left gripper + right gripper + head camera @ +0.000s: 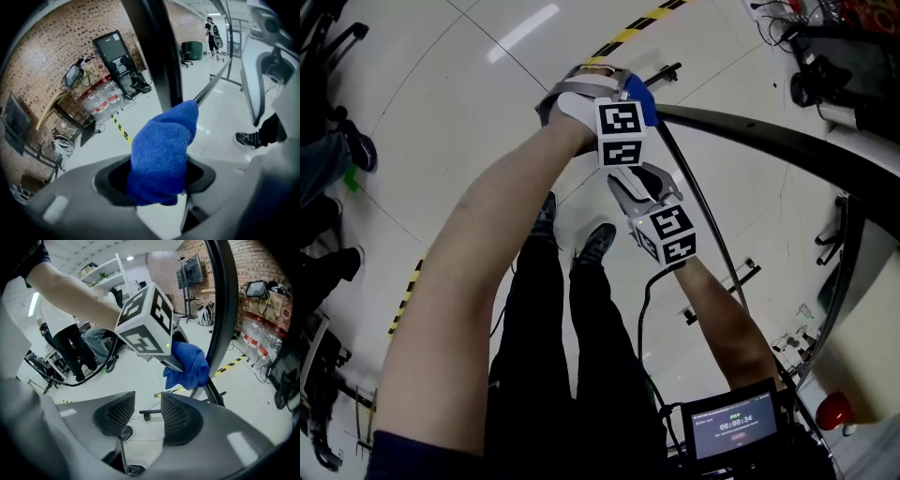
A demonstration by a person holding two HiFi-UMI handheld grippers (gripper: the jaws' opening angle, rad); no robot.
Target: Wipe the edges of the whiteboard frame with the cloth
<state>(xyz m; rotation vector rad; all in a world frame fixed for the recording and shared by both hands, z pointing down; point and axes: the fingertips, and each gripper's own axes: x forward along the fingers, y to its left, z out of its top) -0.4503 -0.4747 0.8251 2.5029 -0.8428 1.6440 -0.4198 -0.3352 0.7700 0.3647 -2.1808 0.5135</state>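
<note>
Head view: left gripper (623,94) holds blue cloth (641,99) against dark whiteboard frame (750,131); right gripper (639,184) just below. Hazard tape (630,35) on floor. Timer screen (733,429), digits too small for me.

Left gripper view: jaws clamped on cloth; brick wall (56,56), monitor (115,49) behind.

Right gripper view: jaws partly apart, nothing between; marker cube (147,317) blocks my sightline.

The head view looks steeply down from above the frame (769,131). The left gripper view sits right behind the cloth (161,150) and faces along the frame toward the brick wall (42,61). The right gripper view, just beside the frame, shares that cloth and brick wall.
</note>
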